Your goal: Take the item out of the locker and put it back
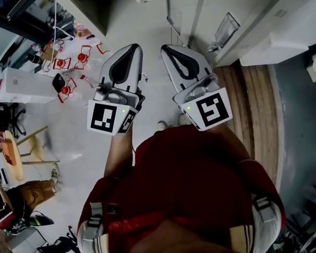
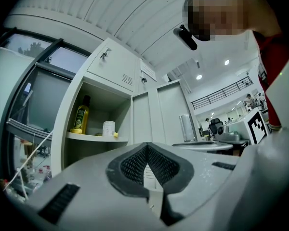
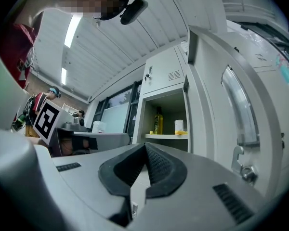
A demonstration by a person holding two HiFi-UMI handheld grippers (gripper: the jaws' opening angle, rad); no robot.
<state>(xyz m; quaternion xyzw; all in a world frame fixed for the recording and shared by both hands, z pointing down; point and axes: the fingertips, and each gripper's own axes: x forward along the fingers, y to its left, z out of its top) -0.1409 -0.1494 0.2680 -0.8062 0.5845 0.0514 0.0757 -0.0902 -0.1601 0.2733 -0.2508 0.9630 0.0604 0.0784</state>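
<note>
Both my pairs of jaws are closed with nothing in them. The left gripper (image 2: 147,148) and the right gripper (image 3: 144,147) each press ribbed dark pads (image 2: 132,166) together at the tips, set in smooth grey shells. Well ahead, the pale metal locker (image 2: 67,105) has one compartment open. On its flat shelf (image 2: 89,137) a slim bottle (image 2: 80,115) of yellow liquid stands upright, with a squat white tub (image 2: 108,128) near it. The open door (image 3: 212,105) stands at my right, close beside that gripper.
</note>
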